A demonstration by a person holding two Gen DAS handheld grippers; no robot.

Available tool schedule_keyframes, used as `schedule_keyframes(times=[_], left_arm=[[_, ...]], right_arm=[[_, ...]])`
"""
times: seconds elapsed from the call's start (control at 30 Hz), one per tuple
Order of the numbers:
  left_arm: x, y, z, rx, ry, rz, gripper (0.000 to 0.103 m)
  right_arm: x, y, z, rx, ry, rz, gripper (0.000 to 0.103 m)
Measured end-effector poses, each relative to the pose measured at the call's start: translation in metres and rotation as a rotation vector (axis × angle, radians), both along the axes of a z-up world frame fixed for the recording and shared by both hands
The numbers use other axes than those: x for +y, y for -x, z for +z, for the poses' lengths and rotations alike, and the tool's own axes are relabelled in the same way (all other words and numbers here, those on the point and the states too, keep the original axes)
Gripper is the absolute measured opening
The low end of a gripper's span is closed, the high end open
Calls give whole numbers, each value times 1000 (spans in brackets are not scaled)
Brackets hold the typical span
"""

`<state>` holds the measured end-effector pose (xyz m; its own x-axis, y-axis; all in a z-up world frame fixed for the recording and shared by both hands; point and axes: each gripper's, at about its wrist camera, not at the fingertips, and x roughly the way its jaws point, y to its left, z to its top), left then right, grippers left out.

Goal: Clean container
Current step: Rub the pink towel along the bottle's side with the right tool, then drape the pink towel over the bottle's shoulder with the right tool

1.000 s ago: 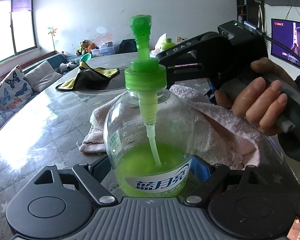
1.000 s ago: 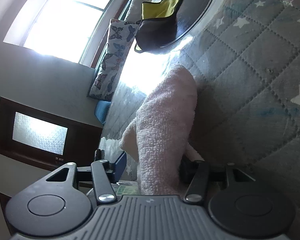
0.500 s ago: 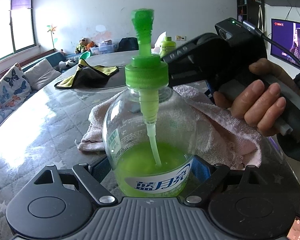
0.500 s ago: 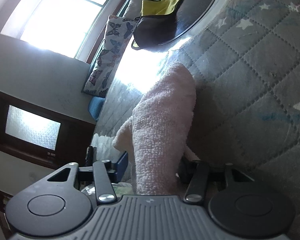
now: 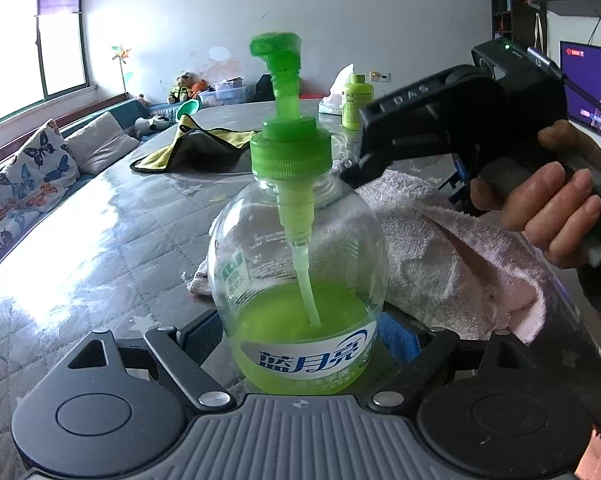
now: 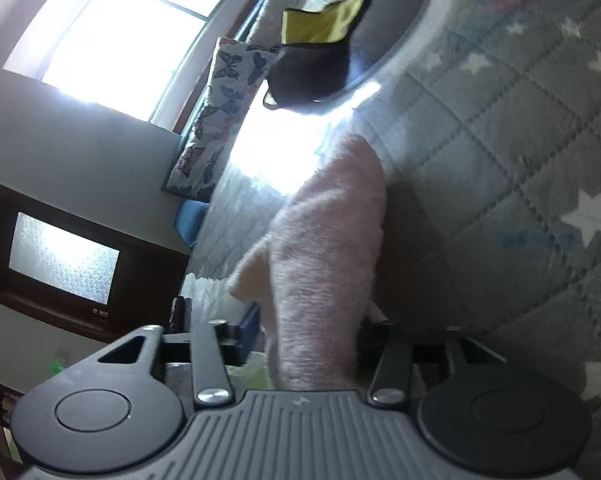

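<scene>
My landmark is the clear round-bodied plastic pump bottle (image 5: 300,264): smooth, glossy, a green ribbed collar and pump head on top, a pale dip tube running down into the green liquid that fills its lower third, and a white and blue label band at the base.

Left of the bottle lies the grey quilted table cover with stitched diamonds and white stars (image 5: 80,272), shiny under window glare. Behind and left of the bottle, a limp yellow and dark grey cloth (image 5: 192,152) lies on the table. Behind and right of it, well apart, stands a small lime-green bottle (image 5: 354,100).

The left gripper (image 5: 300,340) is clamped on the bottle's lower body, a pad at each flank, holding it upright.

Right of the bottle, the pink terry towel (image 5: 440,248), nubbly and soft, drapes in folds behind the bottle's shoulder. The right gripper (image 6: 310,340), rolled on its side, has the towel bunched between its jaws, which have just widened a little with the towel between them; I take the grip as holding. A hand (image 5: 548,204) wraps its handle, fingers curled.

Against a second ago, the bottle leans slightly more to the right, the pump head is blurred, and the right gripper's nose sits closer to the green collar.
</scene>
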<state>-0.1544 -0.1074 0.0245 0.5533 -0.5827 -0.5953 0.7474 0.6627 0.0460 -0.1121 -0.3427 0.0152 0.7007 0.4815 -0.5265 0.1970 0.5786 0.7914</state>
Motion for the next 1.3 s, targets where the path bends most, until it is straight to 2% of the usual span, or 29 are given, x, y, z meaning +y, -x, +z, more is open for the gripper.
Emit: schedule_keyframes(times=[0.17, 0.57, 0.67, 0.77, 0.8, 0.9, 1.3], left_arm=[[2, 0, 3, 5, 12, 9, 90], [0, 3, 1, 25, 5, 17, 91], [0, 3, 0, 24, 1, 19, 91], [0, 2, 0, 27, 0, 25, 91], [-1, 2, 0, 27, -1, 27, 91], [-1, 0, -1, 26, -2, 29, 91], [-7, 0, -6, 21, -10, 19, 89]], right_arm=[[10, -4, 10, -9, 76, 31, 63], [22, -13, 11, 5, 137, 48, 64], [26, -13, 14, 2, 188, 62, 60], [29, -11, 15, 13, 224, 62, 47], [28, -11, 15, 18, 226, 57, 43], [22, -7, 12, 23, 196, 45, 38], [10, 1, 10, 18, 157, 7, 32]])
